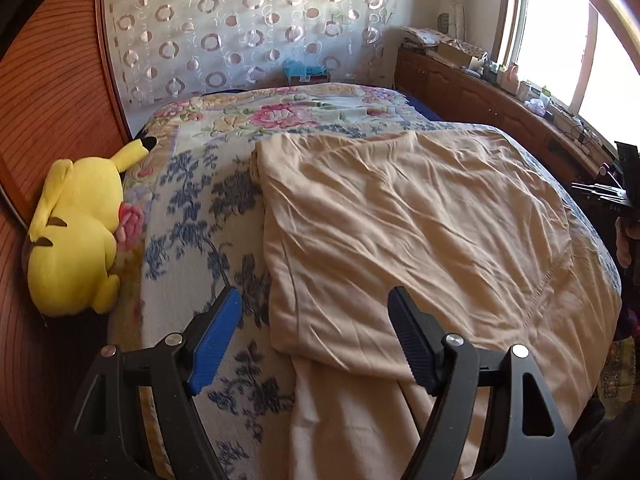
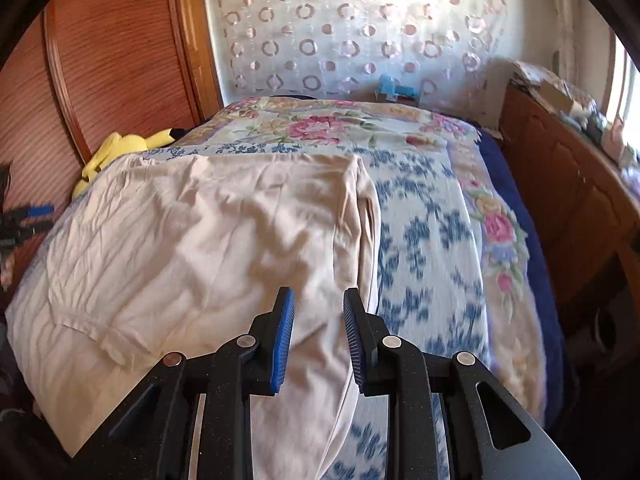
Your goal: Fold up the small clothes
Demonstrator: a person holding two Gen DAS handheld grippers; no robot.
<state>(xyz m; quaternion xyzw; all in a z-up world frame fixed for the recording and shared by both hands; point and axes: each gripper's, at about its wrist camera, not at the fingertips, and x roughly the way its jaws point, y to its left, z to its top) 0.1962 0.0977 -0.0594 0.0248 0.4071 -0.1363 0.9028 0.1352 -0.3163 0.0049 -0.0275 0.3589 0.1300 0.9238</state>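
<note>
Left wrist view: left claw [image 1: 314, 300] jaws wide apart, nothing between the pads; it hangs over the near left edge of the beige garment [image 1: 400, 224]; garment lies spread and creased on the bed [image 1: 192, 200], folded layer on top, a paler part trailing toward the camera; floral blue-and-pink blanket [image 1: 280, 114] under it; yellow plush toy [image 1: 76, 236] at the bed's left edge against the wooden panel [image 1: 52, 100]; cluttered wooden ledge [image 1: 500, 92] along the window side at right

Right wrist view: right claw [image 2: 319, 300] jaws a little apart, pads not pressing on cloth; beige garment [image 2: 192, 240] below and left of it, its right edge running just under the claw; blanket [image 2: 432, 240] bare to the right; plush toy [image 2: 120, 148] peeks behind the garment; left claw [image 2: 36, 212] barely seen at far left edge
</note>
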